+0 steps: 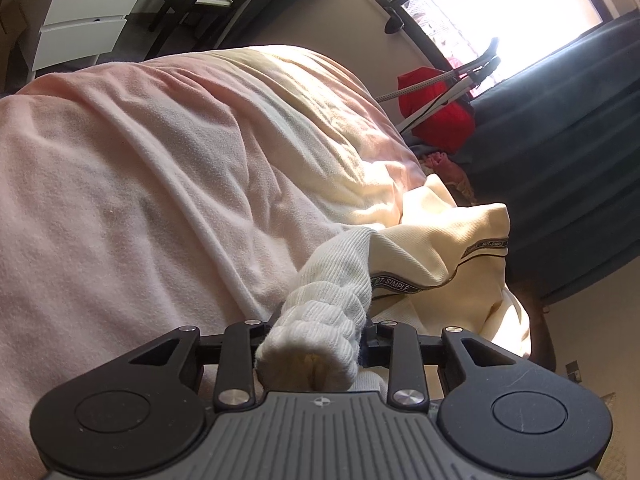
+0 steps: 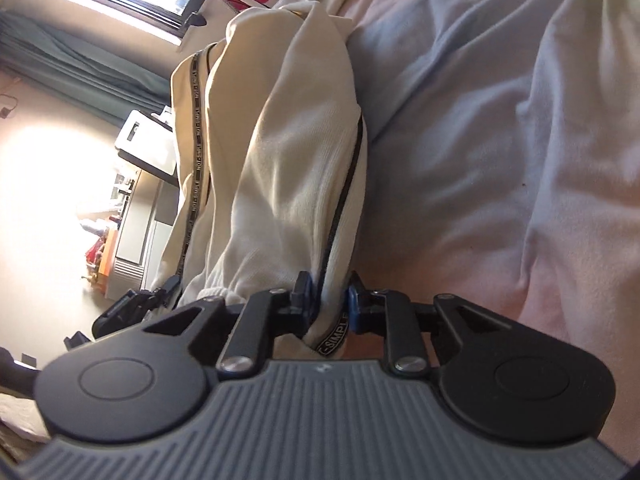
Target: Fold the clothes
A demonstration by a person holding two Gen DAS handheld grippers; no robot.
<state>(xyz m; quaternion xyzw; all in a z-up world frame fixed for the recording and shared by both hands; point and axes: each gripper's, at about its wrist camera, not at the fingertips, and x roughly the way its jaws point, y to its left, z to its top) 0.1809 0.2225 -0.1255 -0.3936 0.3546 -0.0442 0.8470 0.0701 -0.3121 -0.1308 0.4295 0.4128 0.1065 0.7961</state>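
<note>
Two claws are mine, and both are holding one cream top (image 1: pixel 448 248): my left claw (image 1: pixel 316 344) pinches its ribbed white cuff (image 1: pixel 320 312), and my right claw (image 2: pixel 328 304) pinches an edge with a black stripe (image 2: pixel 340 200). One top stretches out ahead of my claws over one pink blanket (image 1: pixel 140 184), all bunched up. I think no fold is done yet, so all the folding is left.

Strong daylight from the blown-out window (image 1: pixel 496 8) glares on the pale pink fleece blanket (image 1: pixel 140 168); fisheye edges bend, slightly blurred.
</note>
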